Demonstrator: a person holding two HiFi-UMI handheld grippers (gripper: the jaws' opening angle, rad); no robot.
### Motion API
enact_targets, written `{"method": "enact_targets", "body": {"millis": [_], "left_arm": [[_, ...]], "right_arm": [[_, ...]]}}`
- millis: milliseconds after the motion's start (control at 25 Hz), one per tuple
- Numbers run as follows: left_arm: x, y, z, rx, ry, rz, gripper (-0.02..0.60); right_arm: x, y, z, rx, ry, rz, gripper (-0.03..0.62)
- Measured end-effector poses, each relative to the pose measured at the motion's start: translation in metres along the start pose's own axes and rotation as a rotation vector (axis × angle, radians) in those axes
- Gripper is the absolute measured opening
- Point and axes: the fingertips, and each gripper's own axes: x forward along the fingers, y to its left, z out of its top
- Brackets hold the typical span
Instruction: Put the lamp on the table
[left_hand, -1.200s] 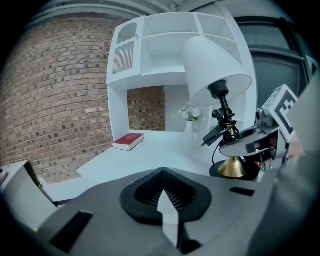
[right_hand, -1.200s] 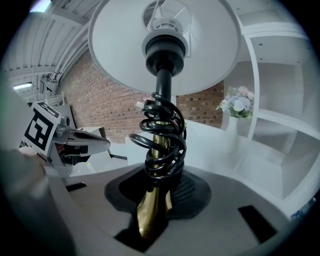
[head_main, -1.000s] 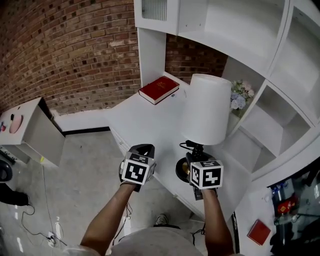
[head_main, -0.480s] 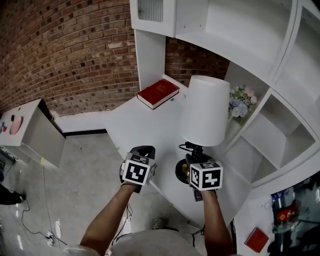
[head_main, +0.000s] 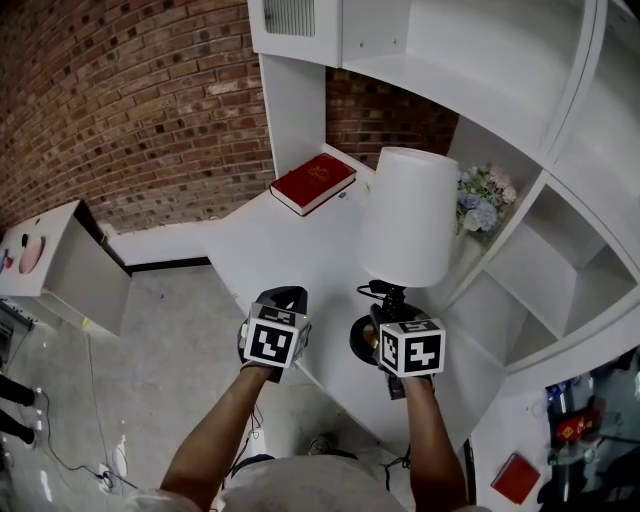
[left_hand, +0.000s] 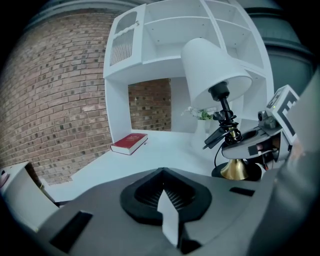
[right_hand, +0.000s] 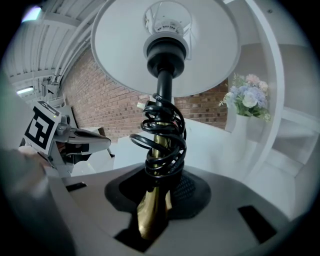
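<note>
Lamp (head_main: 412, 215) stands close to upright in front of the right gripper (head_main: 392, 318). Its tall white shade rises above and beyond the jaws, and its round black base (head_main: 362, 340) sits low, just to the left of the marker cube. The base hangs over the near edge of the white table (head_main: 290, 245), but no view settles whether it rests on that surface or is held just clear of it. In the right gripper view the jaws stand part-way apart and pinch the brass stem (right_hand: 156, 205) low down. The stem runs straight up from between the pads, with a black cord (right_hand: 162, 137) wound round it in loose coils just above the grip. The left gripper (head_main: 285, 300) is beside the right one, a little apart and off the table's front edge over the grey floor, touching neither the lamp nor the table. Its own view shows its jaws drawn together to a thin slit with nothing between them. Farther back on the table lies a red book (head_main: 313, 182), well apart from the lamp. A vase of pale flowers (head_main: 482, 195) stands to the right of the shade, against the white shelving (head_main: 560, 250).
</note>
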Motion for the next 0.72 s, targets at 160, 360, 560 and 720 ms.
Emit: {"method": "enact_targets", "body": {"millis": [160, 360, 560, 720], "left_arm": [[0.006, 0.001, 0.002, 0.002, 0.0, 0.0, -0.003], [0.011, 0.003, 0.007, 0.015, 0.005, 0.007, -0.003], [0.016, 0.002, 0.01, 0.026, 0.01, 0.015, -0.003], [0.015, 0.004, 0.008, 0.029, 0.021, 0.016, -0.003]], "right_arm": [[0.005, -0.004, 0.002, -0.007, 0.0, 0.002, 0.104], [0.01, -0.009, 0.006, -0.007, -0.002, 0.007, 0.104], [0.015, -0.018, 0.008, -0.003, -0.001, 0.007, 0.104], [0.015, -0.014, 0.007, 0.003, 0.001, 0.012, 0.104]]}}
